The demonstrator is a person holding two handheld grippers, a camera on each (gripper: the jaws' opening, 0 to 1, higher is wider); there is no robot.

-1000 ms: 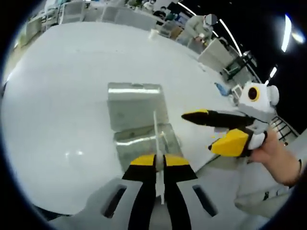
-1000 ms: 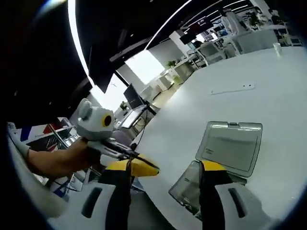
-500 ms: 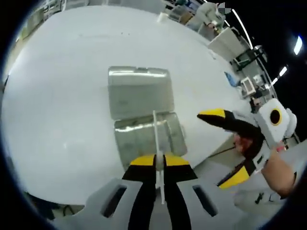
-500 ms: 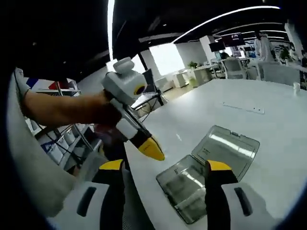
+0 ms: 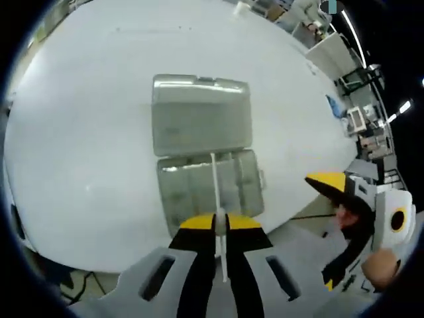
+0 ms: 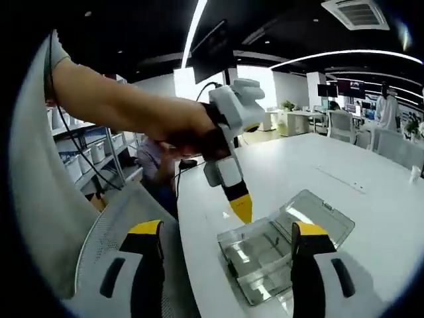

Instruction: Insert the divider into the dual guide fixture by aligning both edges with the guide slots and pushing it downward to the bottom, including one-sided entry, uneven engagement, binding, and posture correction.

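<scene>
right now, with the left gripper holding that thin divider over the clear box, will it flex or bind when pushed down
The divider looks like a thin sheet seen edge-on, pinched near one end by the left gripper, so it may flex or skew and bind. The clear box looks light and rests loose on the white table, so it could slide under pressure.

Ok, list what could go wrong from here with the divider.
1. The left hand-held gripper pinches the thin divider at one end only, so it may enter the clear box tilted and bind.
2. The right hand-held gripper is open and off the box, so nothing steadies it; a downward push could slide it on the white table.
3. The box sits near the table edge.
</scene>
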